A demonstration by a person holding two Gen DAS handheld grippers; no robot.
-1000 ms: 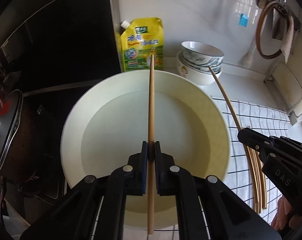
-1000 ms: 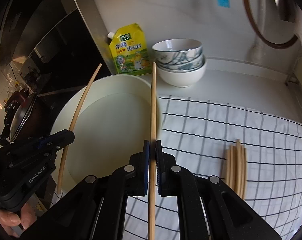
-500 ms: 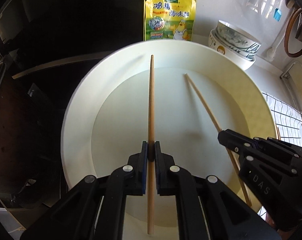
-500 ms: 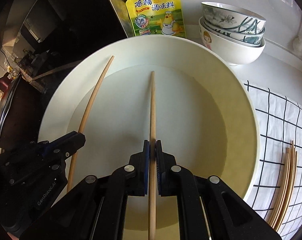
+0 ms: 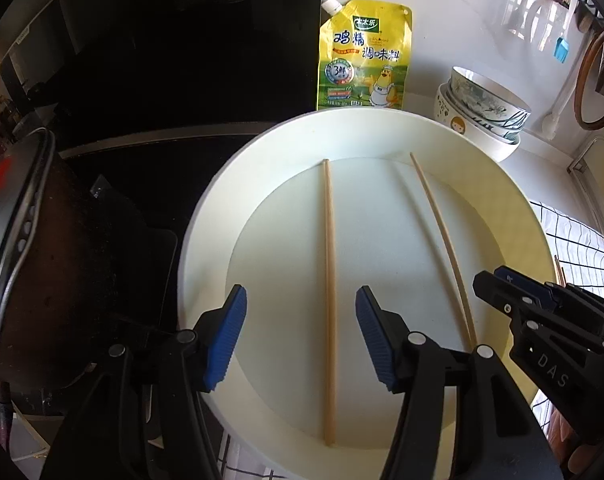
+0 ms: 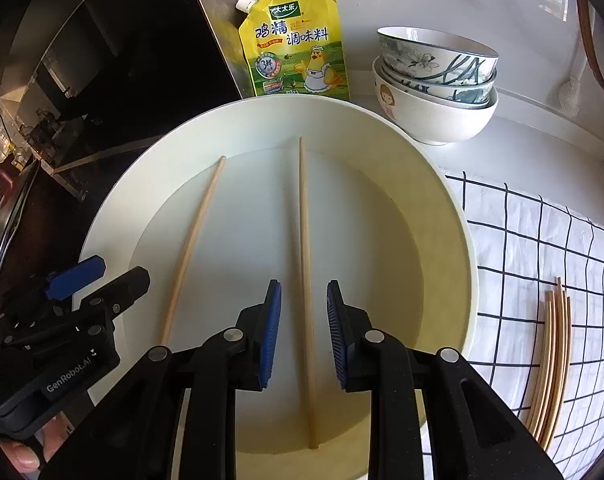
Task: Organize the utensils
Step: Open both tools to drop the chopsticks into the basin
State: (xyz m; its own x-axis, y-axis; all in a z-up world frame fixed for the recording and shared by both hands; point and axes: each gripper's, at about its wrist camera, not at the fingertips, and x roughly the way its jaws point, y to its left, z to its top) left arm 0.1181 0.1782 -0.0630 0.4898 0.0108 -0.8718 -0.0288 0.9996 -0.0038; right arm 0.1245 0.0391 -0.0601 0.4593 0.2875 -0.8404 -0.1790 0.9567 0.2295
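Observation:
A large cream plate [image 5: 206, 248] [image 6: 453, 208] holds two wooden chopsticks lying apart. The left chopstick [image 5: 329, 280] [image 6: 190, 248] lies between the open jaws of my left gripper [image 5: 301, 328], not held. The right chopstick [image 5: 441, 232] [image 6: 305, 272] lies between the open jaws of my right gripper [image 6: 304, 328], not held. Each gripper also shows in the other's view: the right one [image 5: 541, 320] at the plate's right rim, the left one [image 6: 74, 304] at its left rim. Several more chopsticks [image 6: 553, 360] lie in a bundle on the checked cloth [image 6: 541, 240].
A yellow seasoning pouch [image 5: 365, 56] [image 6: 298, 40] leans on the wall behind the plate. Stacked bowls [image 5: 481, 108] [image 6: 433, 80] stand at the back right. A dark pot with a lid [image 5: 18, 260] sits on the black stove to the left.
Both grippers have opened and let go of their chopsticks, which now lie flat on the plate. Both grippers have drawn back a little.

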